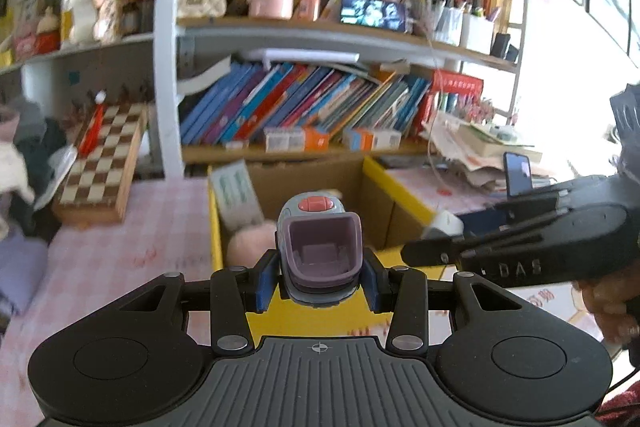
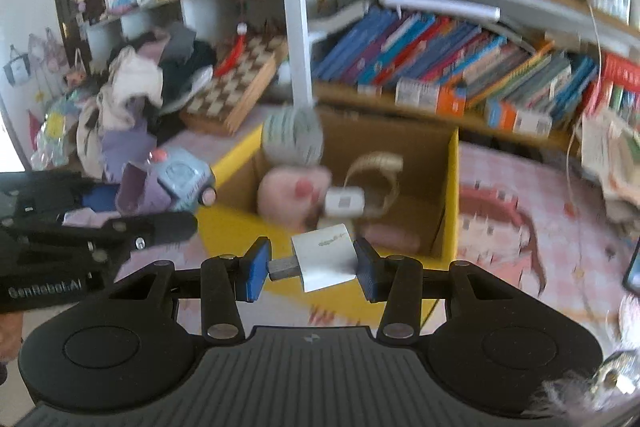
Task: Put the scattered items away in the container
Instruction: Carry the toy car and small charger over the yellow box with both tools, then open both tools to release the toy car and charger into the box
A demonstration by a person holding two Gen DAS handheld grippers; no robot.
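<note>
My left gripper (image 1: 320,280) is shut on a grey-blue toy truck (image 1: 320,247) with a purple bucket and a red button. It is held just over the near rim of an open cardboard box (image 1: 215,227) with yellow flaps. My right gripper (image 2: 311,269) is shut on a small white plug adapter (image 2: 326,261), also above the near edge of the box (image 2: 452,187). Inside lie a pink plush (image 2: 288,195), a beige-strapped watch (image 2: 376,167) and a green-white packet (image 1: 236,191). The right wrist view shows the truck (image 2: 168,183) at left.
The box stands on a pink checked tablecloth (image 1: 120,247). Behind it is a bookshelf (image 1: 312,107) full of books. A wooden chessboard (image 1: 104,163) and a pile of clothes (image 2: 132,99) lie to the left, a phone (image 1: 518,173) and stacked papers to the right.
</note>
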